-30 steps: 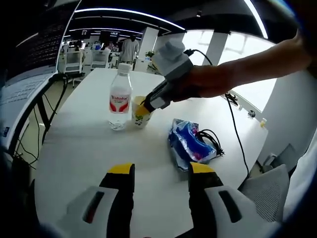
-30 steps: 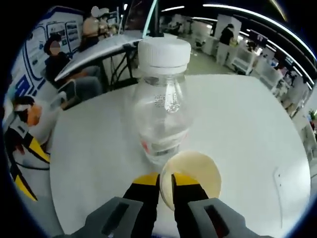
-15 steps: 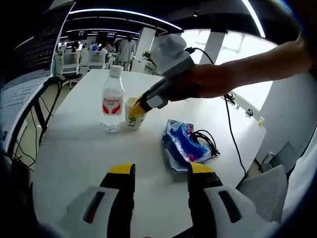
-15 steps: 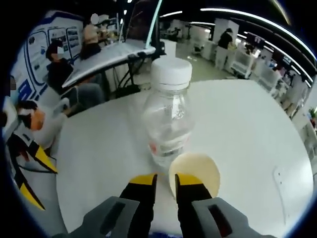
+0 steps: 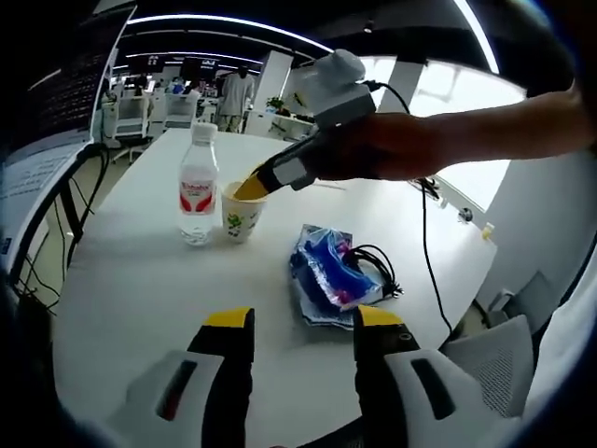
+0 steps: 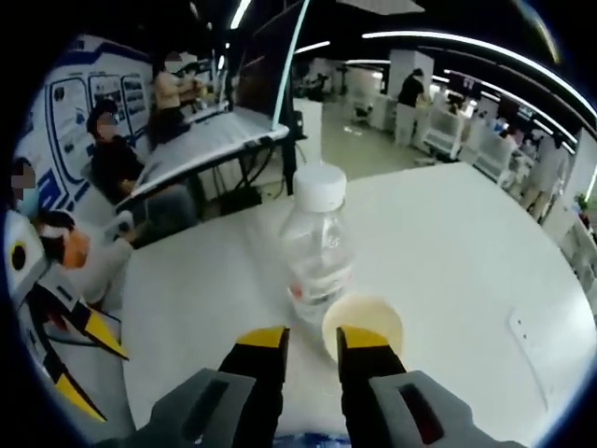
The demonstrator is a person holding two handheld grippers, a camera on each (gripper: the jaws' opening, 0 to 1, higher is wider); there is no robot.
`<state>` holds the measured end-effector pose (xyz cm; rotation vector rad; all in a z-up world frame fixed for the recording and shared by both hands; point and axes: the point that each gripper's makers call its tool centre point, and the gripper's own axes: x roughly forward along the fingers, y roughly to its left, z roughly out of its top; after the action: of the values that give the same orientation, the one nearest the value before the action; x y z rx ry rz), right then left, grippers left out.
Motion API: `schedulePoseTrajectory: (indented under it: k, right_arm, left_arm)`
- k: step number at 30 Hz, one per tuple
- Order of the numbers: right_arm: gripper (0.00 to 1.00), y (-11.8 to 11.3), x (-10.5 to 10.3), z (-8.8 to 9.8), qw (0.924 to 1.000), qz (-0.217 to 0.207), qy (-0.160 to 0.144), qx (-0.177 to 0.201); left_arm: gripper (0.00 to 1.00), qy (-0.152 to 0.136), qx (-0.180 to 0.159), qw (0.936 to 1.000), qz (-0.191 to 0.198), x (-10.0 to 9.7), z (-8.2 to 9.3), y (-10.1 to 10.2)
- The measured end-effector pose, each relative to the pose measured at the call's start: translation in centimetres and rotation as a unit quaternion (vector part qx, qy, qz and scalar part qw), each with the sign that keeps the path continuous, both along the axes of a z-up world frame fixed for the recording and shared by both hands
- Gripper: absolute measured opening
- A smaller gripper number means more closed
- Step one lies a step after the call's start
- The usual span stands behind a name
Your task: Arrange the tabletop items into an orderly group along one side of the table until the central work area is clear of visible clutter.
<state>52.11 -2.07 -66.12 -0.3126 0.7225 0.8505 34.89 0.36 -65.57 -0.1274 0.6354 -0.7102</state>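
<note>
Right gripper [image 6: 311, 338] jaws spread, just above paper cup [image 6: 363, 324] rim, gripping nothing; bottle [image 6: 317, 245] upright beside cup, frame centre. Left gripper [image 5: 303, 322] jaws spread, empty, lower frame above white counter [image 5: 140, 289].

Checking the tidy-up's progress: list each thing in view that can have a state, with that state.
water bottle: upright, capped, beside the cup.
paper cup: upright, open-topped, released on the table.
blue packet: lying flat, near the table's middle.
black cable: loosely coiled beside the packet.
right gripper: open, just short of the cup.
left gripper: open, holding nothing.
</note>
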Motion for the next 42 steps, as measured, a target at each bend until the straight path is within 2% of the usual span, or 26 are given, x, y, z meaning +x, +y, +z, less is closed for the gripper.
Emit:
schedulePoseTrajectory:
  k: [8, 14, 22, 29, 42]
  right_arm:
    - [0.20, -1.6, -1.3, 0.6, 0.9997, -0.016, -0.003, 0.018]
    - [0.20, -3.8, -2.3, 0.9, 0.9984, -0.045, -0.002, 0.034]
    - [0.20, -7.1, -3.5, 0.6, 0.9954, -0.083, 0.005, 0.047]
    - [0.19, -8.8, -4.5, 0.2, 0.9924, -0.107, 0.011, 0.061]
    - [0.19, -13.2, -8.2, -0.2, 0.9850, -0.151, 0.018, 0.082]
  left_arm:
    - [0.41, 0.006, -0.007, 1.0000, 0.000, -0.6, 0.1, -0.9]
    - [0.41, 0.009, -0.007, 0.9999, -0.007, -1.1, 0.1, -1.9]
    - [0.41, 0.013, -0.011, 0.9997, -0.017, -1.8, 0.0, -3.3]
    - [0.40, 0.017, -0.013, 0.9995, -0.023, -2.3, -0.1, -4.0]
    - [0.40, 0.033, -0.014, 0.9989, -0.031, -3.4, -0.5, -5.1]
